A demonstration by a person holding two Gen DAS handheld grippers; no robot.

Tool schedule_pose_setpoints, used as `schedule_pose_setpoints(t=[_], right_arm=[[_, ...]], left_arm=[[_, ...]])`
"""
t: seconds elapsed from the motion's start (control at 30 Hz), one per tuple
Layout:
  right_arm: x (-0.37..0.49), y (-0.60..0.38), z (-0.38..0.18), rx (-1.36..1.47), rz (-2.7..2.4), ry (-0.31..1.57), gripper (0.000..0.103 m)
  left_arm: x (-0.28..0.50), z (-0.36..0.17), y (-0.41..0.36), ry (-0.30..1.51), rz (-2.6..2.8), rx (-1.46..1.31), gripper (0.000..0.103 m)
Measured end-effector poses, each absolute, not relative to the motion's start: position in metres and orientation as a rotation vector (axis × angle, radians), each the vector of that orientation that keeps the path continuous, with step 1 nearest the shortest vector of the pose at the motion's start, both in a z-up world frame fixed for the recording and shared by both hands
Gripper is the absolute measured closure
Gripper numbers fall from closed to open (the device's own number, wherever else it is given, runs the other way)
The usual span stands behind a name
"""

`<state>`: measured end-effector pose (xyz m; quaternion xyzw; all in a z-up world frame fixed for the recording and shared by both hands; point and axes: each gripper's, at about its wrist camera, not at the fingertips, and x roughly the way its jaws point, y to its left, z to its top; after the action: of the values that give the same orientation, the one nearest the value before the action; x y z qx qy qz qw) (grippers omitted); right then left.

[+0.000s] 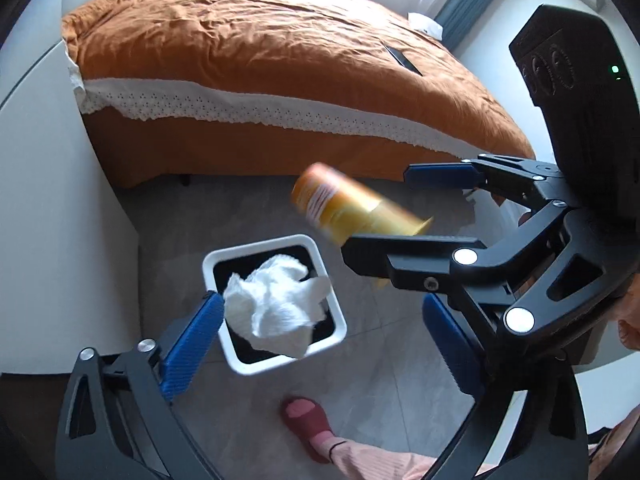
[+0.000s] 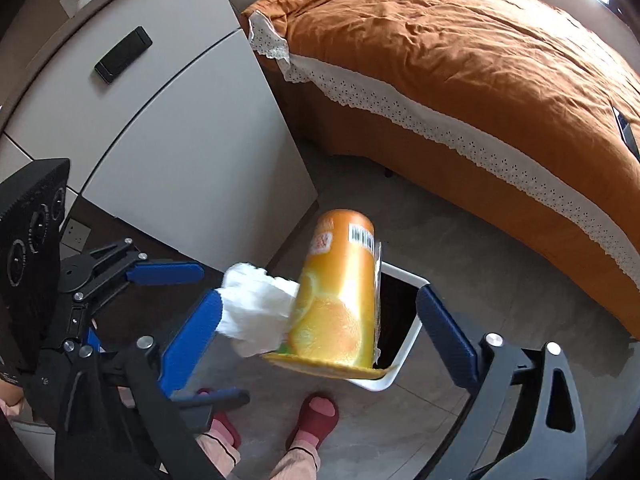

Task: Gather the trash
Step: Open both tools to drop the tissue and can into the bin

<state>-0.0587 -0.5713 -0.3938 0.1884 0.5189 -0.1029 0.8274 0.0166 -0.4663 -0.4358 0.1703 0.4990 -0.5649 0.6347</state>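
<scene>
Both grippers spread wide above the bin, tissue and can loose between the fingers.

Left wrist view: left gripper [image 1: 324,340] fingers spread apart; crumpled white tissue [image 1: 276,304] sits over the white bin [image 1: 340,320], touching the left pad, not pinched. The blurred orange can [image 1: 352,204] lies tilted beside the right gripper [image 1: 400,216].
Right wrist view: right gripper [image 2: 320,332] spread; the can [image 2: 340,292] stands loose over the bin [image 2: 404,364], tissue [image 2: 256,308] beside it.

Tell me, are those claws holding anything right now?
Nothing. Both claws are open: the crumpled tissue sits loose in front of the left claw, and the orange can is free between the right claw's fingers, over the bin.
</scene>
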Motion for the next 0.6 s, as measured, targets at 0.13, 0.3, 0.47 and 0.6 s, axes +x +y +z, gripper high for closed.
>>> schedule_pose_setpoints(t=[0.13, 0.3, 0.47, 0.6], right_arm=[[-0.063, -0.579, -0.411, 0.403, -0.249, 1.139, 0.004], [-0.066, -0.580, -0.401, 0.406, -0.256, 1.134, 0.004], [-0.060, -0.579, -0.376, 0.397, -0.257, 1.103, 0.004], [-0.057, -0.571, -0.344, 0.373, -0.246, 1.067, 0.004]], left_arm=[[0.011, -0.443, -0.472, 1.129, -1.283, 0.435, 0.005], [0.013, -0.428, -0.467, 1.142, -1.269, 0.399, 0.005], [0.016, -0.401, -0.461, 1.102, -1.236, 0.396, 0.005], [0.021, -0.365, -0.453, 1.077, -1.190, 0.369, 0.005]])
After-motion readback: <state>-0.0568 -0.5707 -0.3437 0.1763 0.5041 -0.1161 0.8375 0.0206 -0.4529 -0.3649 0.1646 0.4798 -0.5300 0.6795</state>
